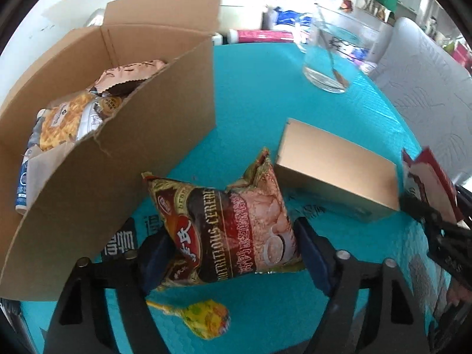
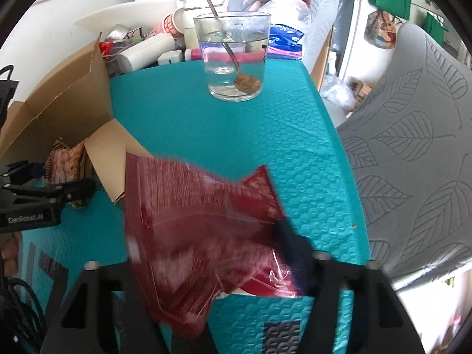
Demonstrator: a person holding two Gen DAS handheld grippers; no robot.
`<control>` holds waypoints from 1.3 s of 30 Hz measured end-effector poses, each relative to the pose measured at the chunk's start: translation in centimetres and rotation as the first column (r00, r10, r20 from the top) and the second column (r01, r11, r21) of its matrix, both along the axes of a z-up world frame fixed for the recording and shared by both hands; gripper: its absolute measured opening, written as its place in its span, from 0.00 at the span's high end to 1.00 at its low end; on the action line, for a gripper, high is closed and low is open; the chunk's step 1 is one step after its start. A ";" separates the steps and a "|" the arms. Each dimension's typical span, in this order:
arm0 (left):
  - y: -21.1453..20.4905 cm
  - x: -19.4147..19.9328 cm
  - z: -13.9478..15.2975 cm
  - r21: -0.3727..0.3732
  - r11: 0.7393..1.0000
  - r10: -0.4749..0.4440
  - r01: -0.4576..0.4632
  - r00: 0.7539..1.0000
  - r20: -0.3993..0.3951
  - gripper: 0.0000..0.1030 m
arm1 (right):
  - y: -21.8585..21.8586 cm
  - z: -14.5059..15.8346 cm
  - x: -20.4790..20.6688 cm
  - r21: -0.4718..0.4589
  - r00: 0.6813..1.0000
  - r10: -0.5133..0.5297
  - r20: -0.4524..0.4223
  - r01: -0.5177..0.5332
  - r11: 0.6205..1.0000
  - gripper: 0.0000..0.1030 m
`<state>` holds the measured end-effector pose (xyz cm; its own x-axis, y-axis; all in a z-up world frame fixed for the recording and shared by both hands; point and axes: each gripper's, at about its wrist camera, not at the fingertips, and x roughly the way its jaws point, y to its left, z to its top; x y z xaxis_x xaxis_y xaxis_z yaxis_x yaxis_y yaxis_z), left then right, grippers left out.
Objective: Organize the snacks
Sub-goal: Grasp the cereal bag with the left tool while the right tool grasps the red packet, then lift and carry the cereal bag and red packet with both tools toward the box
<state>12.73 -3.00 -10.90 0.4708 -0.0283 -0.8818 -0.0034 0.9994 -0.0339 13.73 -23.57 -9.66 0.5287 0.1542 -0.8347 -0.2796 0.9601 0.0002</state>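
Two grippers, each on a snack. Left gripper point(image 1: 233, 253) has its pads pressed on both sides of the cereal bag point(image 1: 233, 227), jaws at middling width, bag pinched at its lower half. Bag sits mid-mat, just beside the near wall of the cardboard box point(image 1: 118, 162), long axis running away from the camera, crimped top end pointing toward the small tan box point(image 1: 336, 171) and the mat's far side. Right gripper point(image 2: 233, 268) is closed narrow on a red packet point(image 2: 200, 236), blurred; packet fans up and leftward from the pads, its far corner toward the glass point(image 2: 233, 59) at the far edge of the teal mat point(image 2: 309, 162).

Step in hand, as I judge it: grasp done, both snacks ready for transfer. Next move calls for lifting the cereal bag clear of the box wall and lowering it among the packets already inside. Lollipop point(image 1: 206, 318) lies near the mat's near edge, not yet picked.
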 end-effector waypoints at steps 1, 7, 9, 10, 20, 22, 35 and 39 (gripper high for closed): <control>-0.1 -0.2 0.1 0.005 1.000 -0.004 0.004 1.000 0.004 0.32 | 0.0 0.1 -0.1 0.003 1.000 0.000 0.002 0.000 1.000 0.55; -0.6 -3.0 0.8 -0.032 0.998 -0.049 0.048 0.999 -0.011 0.38 | 0.0 0.4 -1.3 0.040 1.000 0.014 -0.007 -0.013 0.999 0.58; -0.8 -4.0 1.0 -0.040 0.997 -0.066 0.065 0.998 -0.016 0.38 | 0.3 0.5 -2.0 0.040 1.000 0.020 -0.009 -0.019 0.999 0.58; -0.9 -4.6 1.0 -0.044 0.996 -0.073 0.072 0.997 -0.020 0.38 | 0.4 0.5 -2.4 0.044 1.000 0.024 -0.013 -0.023 0.999 0.58; -1.3 -9.8 1.4 -0.071 0.989 -0.133 0.129 0.990 -0.056 0.38 | 1.4 0.6 -6.9 0.085 0.998 0.048 -0.052 -0.043 0.995 0.58; -1.5 -10.6 1.6 -0.059 0.988 -0.149 0.146 0.987 -0.059 0.38 | 1.7 0.7 -8.0 0.107 0.996 0.063 -0.064 -0.056 0.993 0.58; -1.5 -12.3 0.7 -0.040 0.989 -0.142 0.140 0.988 -0.057 0.36 | 3.5 0.5 -11.4 0.174 0.984 0.150 -0.095 -0.132 0.976 0.58; -1.7 -12.7 0.8 -0.006 0.989 -0.145 0.144 0.989 -0.036 0.35 | 4.0 0.4 -11.3 0.170 0.984 0.151 -0.090 -0.134 0.976 0.58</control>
<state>0.07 -4.66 -10.12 0.4294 -0.0968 -0.8979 0.1398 0.9894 -0.0398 2.42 -19.62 -9.22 0.4051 0.3597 -0.8405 -0.4044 0.8950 0.1882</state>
